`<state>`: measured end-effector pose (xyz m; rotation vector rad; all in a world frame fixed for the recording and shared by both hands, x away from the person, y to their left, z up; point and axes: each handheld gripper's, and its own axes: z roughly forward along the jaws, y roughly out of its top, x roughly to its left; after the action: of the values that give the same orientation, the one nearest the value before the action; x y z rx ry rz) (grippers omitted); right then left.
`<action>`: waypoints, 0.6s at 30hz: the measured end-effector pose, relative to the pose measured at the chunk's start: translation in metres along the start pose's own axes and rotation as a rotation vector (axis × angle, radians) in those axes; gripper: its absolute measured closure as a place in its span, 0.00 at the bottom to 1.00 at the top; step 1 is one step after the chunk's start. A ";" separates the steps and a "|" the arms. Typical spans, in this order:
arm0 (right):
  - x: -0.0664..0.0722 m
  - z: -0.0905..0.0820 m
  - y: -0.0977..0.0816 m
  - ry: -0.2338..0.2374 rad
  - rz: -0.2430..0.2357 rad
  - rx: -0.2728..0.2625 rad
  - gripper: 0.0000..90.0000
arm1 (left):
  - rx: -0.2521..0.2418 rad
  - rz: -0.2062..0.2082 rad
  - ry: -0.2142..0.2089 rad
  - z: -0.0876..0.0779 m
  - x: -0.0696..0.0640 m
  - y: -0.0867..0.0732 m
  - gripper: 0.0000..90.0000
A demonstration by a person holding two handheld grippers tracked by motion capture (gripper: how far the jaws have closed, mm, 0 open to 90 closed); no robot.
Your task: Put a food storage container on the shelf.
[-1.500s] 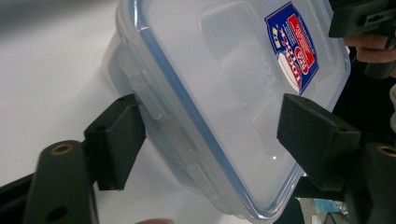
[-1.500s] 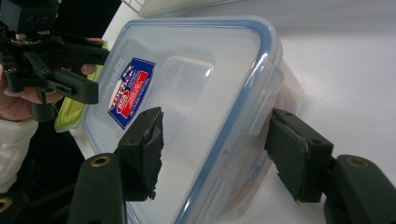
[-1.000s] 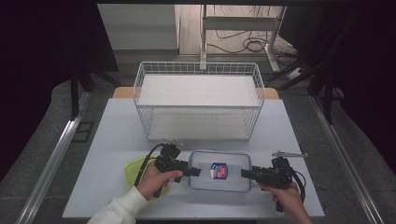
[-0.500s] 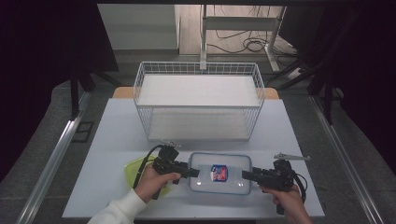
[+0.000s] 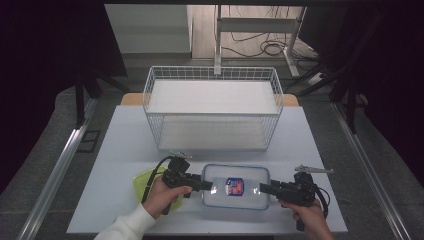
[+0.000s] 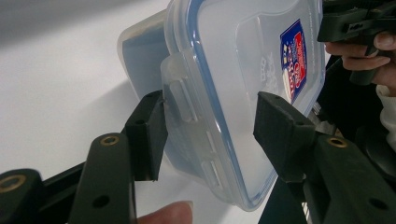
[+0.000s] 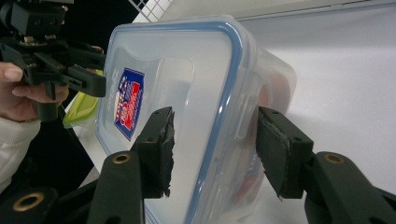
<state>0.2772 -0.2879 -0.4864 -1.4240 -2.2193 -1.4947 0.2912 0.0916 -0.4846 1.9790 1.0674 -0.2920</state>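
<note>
A clear plastic container (image 5: 235, 186) with a blue-rimmed lid and a red and blue label lies flat on the white table (image 5: 125, 150). My left gripper (image 5: 207, 186) reaches its left end and my right gripper (image 5: 262, 188) its right end. Both pairs of jaws have just been closing with the container between them. In the left gripper view the jaws (image 6: 210, 135) straddle the container (image 6: 243, 56); one pad touches a latch flap (image 6: 180, 93). In the right gripper view the jaws (image 7: 212, 149) straddle the lid edge of the container (image 7: 187, 70), with a narrow gap at the right pad.
A white wire basket (image 5: 215, 114) stands behind the container at mid-table. A yellow-green lid-like thing (image 5: 142, 180) lies under the person's left hand. The table's front edge runs just below both hands. Dark curtains and floor rails flank the table.
</note>
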 end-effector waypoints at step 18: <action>0.004 -0.005 -0.004 -0.001 0.056 -0.033 0.57 | -0.021 0.011 0.035 -0.003 -0.011 -0.004 0.53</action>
<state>0.2701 -0.2892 -0.4846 -1.4837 -2.1458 -1.5196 0.2803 0.0886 -0.4792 1.9772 1.0775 -0.2398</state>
